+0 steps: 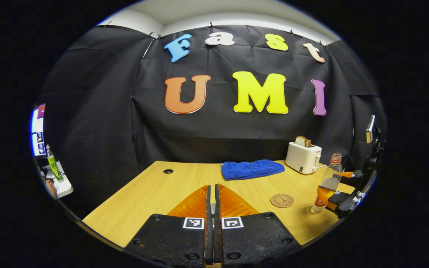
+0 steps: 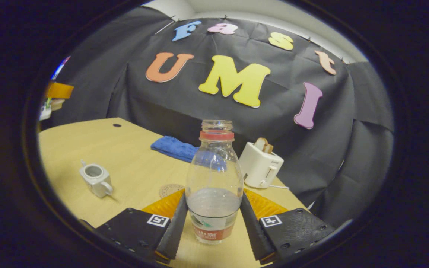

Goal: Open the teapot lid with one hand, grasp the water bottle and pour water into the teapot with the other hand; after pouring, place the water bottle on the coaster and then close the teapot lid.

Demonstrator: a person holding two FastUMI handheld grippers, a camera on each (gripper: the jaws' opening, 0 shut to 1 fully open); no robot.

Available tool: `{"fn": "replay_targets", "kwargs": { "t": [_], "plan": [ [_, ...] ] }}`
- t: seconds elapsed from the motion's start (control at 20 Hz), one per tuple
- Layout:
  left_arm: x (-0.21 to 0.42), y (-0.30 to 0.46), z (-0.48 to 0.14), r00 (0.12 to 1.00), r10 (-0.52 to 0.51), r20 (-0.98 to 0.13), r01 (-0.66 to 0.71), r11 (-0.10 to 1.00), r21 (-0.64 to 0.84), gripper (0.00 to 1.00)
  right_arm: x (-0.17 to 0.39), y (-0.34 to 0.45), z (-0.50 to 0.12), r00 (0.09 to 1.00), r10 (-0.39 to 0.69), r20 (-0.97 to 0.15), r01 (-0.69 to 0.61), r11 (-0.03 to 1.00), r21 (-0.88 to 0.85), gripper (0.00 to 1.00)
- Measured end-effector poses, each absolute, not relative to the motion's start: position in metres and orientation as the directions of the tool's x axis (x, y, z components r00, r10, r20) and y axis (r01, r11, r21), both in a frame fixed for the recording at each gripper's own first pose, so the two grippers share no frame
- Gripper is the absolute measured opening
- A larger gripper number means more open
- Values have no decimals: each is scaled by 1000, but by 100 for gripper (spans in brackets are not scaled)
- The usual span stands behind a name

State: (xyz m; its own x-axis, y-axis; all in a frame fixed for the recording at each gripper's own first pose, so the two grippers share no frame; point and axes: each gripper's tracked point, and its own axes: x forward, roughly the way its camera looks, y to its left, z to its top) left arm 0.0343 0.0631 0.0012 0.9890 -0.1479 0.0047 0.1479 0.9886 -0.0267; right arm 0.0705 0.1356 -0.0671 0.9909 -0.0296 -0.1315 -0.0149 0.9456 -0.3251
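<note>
Woodgrain tabletop [image 2: 132, 156], pale and smooth, carries everything, with a small round cable hole [image 1: 168, 171] near its far edge. A soft blue towel [image 1: 251, 169] lies folded at the back, beside a boxy white toaster [image 2: 261, 167] with a slice of bread [image 2: 264, 145] standing up in its slot. The clear plastic water bottle [image 2: 214, 186], uncapped, ribbed and about a third full, stands upright between the right gripper [image 2: 213, 223] fingers, which flank it closely; whether both actually press on it is hard to tell. Its label print is too small to read. The left gripper [image 1: 211, 223] has its jaws drawn almost together, holding nothing. A small squarish white teapot [image 2: 95, 180], lid off and mouth open, sits well to the left of the bottle. The round brown coaster [image 1: 282, 200], with a stamped emblem, lies flat near the bottle.
</note>
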Motion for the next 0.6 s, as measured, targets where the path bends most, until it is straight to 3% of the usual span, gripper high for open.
{"fn": "replay_targets", "kwargs": {
  "t": [0.45,0.6],
  "plan": [
    [29,77,2,989,-146,-2,145,988,-49,4,69,178,-67,990,-52,-132,-44,774,-632,74],
    [29,75,2,988,-155,-3,155,987,-45,4,74,189,-77,990,-70,-125,-45,675,-737,75]
  ]
}}
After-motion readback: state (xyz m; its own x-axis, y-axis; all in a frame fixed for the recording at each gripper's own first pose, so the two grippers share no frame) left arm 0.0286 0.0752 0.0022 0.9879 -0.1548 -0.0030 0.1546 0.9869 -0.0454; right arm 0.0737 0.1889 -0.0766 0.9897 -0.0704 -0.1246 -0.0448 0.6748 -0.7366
